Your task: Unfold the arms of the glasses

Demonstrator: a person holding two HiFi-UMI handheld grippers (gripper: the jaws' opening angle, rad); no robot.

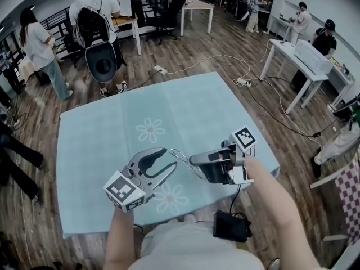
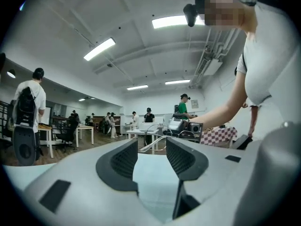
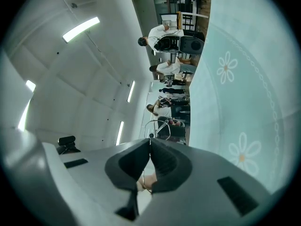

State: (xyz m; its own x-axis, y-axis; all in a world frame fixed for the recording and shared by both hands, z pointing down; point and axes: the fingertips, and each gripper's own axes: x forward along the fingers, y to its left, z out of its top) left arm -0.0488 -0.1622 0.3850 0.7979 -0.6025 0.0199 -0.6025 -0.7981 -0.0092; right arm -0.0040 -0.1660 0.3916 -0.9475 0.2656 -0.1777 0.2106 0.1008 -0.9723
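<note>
The tabletop (image 1: pixel 101 145), covered with a pale blue flower-print cloth, carries nothing that belongs to the task. The glasses (image 1: pixel 181 157) are held in the air above its near edge, between the 2 grippers. The right gripper (image 3: pixel 150 142) has its fingers clenched on the thin wire frame, which it supports alone. The left gripper (image 1: pixel 170 161) has its fingers released. 1 thin arm (image 2: pixel 153 144) of the glasses extends from the right gripper into the gap at the left fingertips, and neither pad presses on it. Status, as a judgement: this arm appears swung out from the frame, at least partway. The wire is too fine to confirm full extension. The position of the 2nd arm cannot be determined, so it is treated as outstanding.
</note>
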